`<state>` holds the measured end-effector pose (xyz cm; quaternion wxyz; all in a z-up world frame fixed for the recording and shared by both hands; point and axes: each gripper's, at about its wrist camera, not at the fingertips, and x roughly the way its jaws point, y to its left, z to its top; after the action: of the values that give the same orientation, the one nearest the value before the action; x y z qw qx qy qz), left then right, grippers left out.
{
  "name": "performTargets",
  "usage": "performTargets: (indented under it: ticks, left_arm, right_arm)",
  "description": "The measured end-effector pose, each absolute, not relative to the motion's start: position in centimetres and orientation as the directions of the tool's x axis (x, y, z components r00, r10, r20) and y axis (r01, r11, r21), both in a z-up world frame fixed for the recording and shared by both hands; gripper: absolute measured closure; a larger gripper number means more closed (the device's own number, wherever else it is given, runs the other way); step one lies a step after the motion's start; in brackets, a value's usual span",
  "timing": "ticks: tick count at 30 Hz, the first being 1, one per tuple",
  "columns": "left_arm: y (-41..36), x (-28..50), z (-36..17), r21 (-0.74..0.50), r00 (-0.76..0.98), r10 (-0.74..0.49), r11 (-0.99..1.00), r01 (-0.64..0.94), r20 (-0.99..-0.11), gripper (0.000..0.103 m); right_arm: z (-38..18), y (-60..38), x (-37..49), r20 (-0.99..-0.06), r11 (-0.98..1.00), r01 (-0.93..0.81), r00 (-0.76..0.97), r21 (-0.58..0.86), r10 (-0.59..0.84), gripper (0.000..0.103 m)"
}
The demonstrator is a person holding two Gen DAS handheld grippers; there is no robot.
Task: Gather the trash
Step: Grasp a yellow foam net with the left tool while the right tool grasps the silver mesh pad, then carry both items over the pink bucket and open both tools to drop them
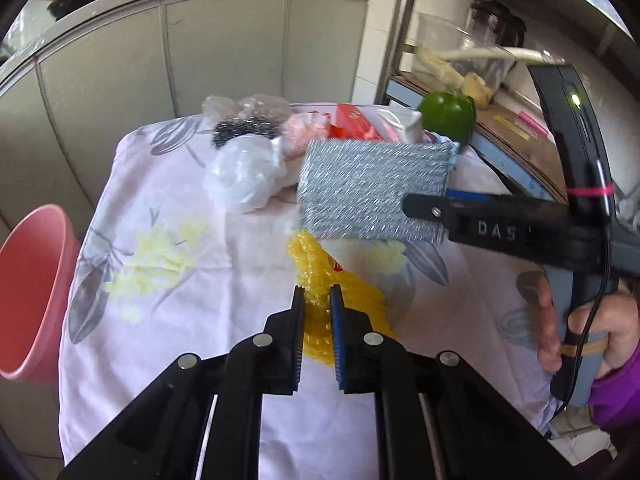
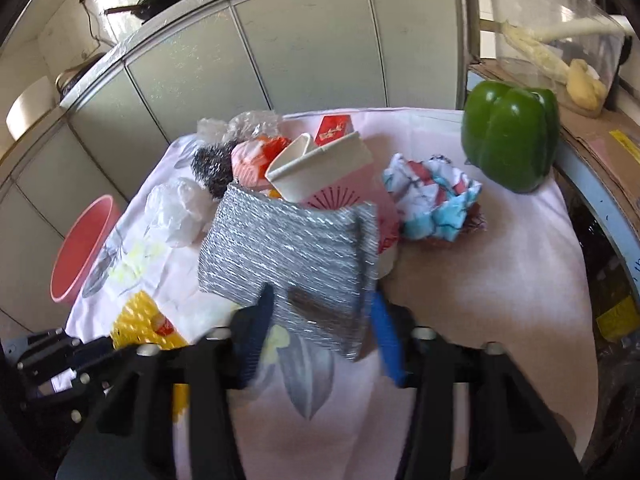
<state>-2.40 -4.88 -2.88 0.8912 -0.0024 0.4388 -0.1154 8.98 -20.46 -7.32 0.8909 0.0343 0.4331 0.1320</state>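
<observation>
My left gripper (image 1: 317,294) is shut on a yellow bubble-wrap bag (image 1: 344,296) lying on the flowered cloth; the bag also shows in the right wrist view (image 2: 140,322). My right gripper (image 2: 320,300) is shut on a silver scouring sponge (image 2: 296,248) and holds it above the table; the sponge shows in the left wrist view (image 1: 368,188) with the right gripper (image 1: 424,206) clamped on its edge. A pink bin (image 1: 32,296) stands off the table's left edge and shows in the right wrist view too (image 2: 84,248).
At the table's far side lie a white plastic bag (image 2: 176,212), steel wool (image 2: 212,168), a paper cup (image 2: 320,168), a red packet (image 2: 334,128) and a crumpled patterned wrapper (image 2: 434,200). A green pepper (image 2: 510,136) sits at the right edge by a shelf.
</observation>
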Motion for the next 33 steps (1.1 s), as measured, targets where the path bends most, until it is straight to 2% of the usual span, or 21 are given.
performTargets:
  ticks: [3,7,18,26,33]
  left_arm:
    - [-4.1,-2.3,-2.7,-0.118,0.595,-0.207,0.976,0.185,-0.777,0.092]
    - [-2.9,-2.3,-2.5,-0.13,0.606,-0.199,0.979,0.156,-0.77,0.092]
    - [1.2,-3.4,-0.9,-0.147,0.661,-0.14,0.988,0.045,-0.737,0.092]
    - [5.6,-4.4,0.7,-0.142,0.713,-0.031,0.985,-0.096,-0.701,0.092]
    - [9.9,-5.1,1.1,-0.127,0.723,0.075,0.967,-0.221,-0.687,0.092]
  right_arm:
    - [-7.2,-19.8,8.3,-0.768,0.963,-0.211,0.584,0.17,0.264,0.087]
    - [-6.8,-18.7,7.0,-0.765,0.961,-0.22,0.587,0.165,0.265,0.09]
    - [-4.1,-15.5,4.8,-0.729,0.952,-0.274,0.624,0.134,0.282,0.094]
    - [-1.3,-11.1,3.8,-0.679,0.916,-0.386,0.645,0.106,0.35,0.095]
    - [-0.4,-6.1,4.7,-0.673,0.874,-0.478,0.619,0.088,0.406,0.095]
